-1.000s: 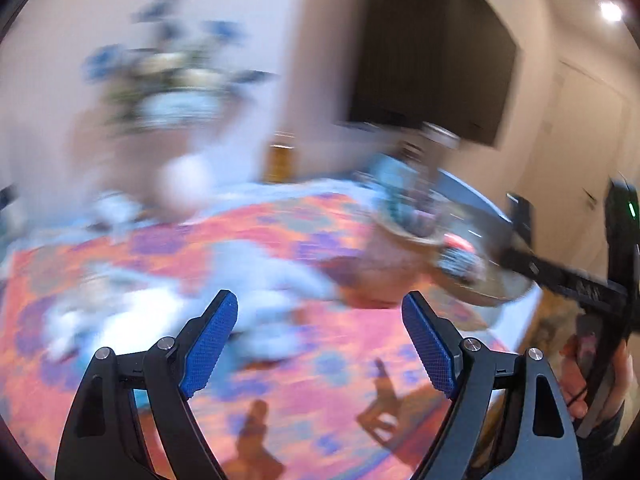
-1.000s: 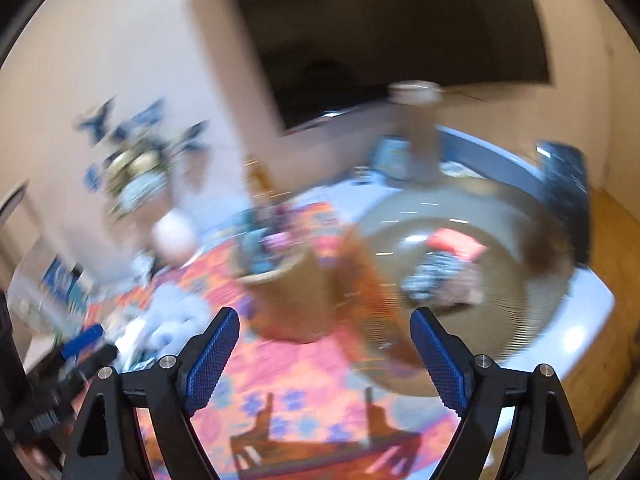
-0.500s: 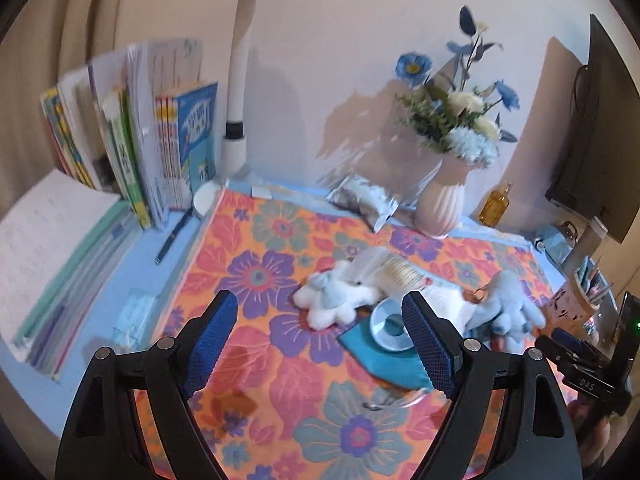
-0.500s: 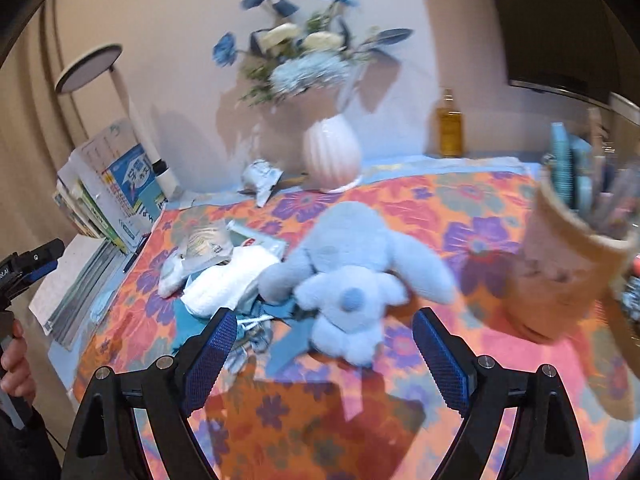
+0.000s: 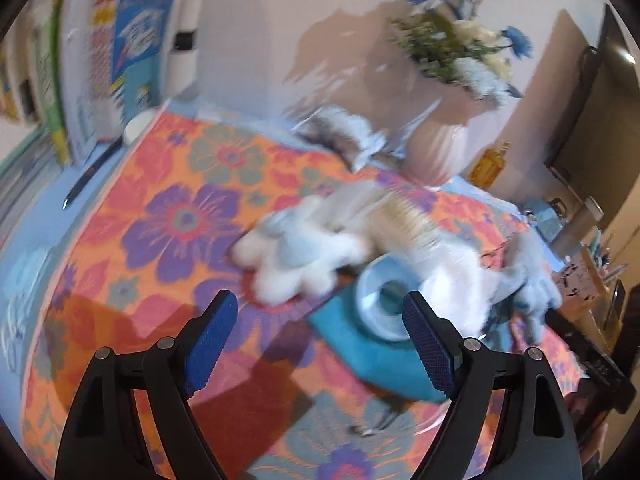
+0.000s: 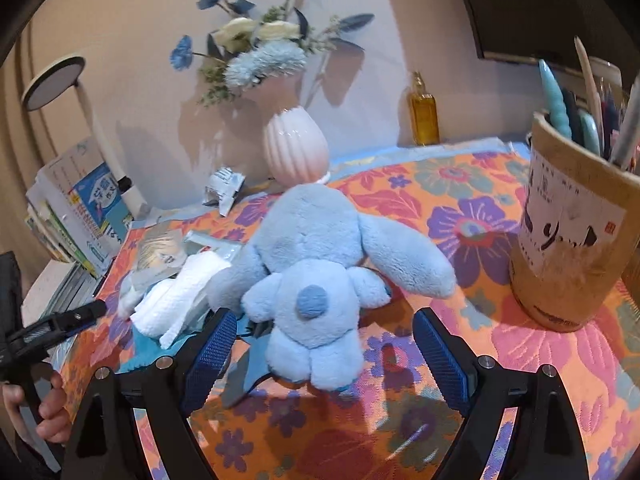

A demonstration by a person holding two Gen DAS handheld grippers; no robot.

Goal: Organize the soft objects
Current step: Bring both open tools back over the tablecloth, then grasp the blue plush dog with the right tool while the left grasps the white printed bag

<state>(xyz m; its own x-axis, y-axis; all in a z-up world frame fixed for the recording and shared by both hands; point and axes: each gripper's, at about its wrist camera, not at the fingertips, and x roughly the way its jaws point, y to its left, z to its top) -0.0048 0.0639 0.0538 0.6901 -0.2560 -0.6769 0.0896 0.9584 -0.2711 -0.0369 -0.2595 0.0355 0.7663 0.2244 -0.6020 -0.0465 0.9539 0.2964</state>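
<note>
Grippers: your left gripper (image 5: 316,330) and right gripper (image 6: 322,346) both have jaws spread wide, nothing held in either.
Right view: blue plush toy (image 6: 320,264) sits frame centre on the floral cloth (image 6: 460,208), its lower end lying between your blue pads (image 6: 210,346); no contact visible.
Right view, left of plush: folded white cloth (image 6: 176,300) touches the plush and lies on a teal cloth (image 6: 144,346); a clear packet (image 6: 160,254) rests just above it.
Right view, upper centre: pink ribbed vase (image 6: 296,150) with blue and white flowers stands just behind the plush; amber bottle (image 6: 422,114) is to its right at the wall.
Right view, right edge: cardboard pen cup (image 6: 568,240) stands upright, well apart from the plush.
Left view: heavy motion blur. White plush paw (image 5: 296,256) is frame centre, above the gap between your fingers.
Left view, centre right: pale blue tape roll (image 5: 384,304) rests on the teal cloth (image 5: 360,354), close to your right pad (image 5: 428,346); whether they touch, cannot tell.
Left view, upper left: books (image 5: 132,52) stand at the wall; pen (image 5: 90,174) lies beside the floral cloth.
</note>
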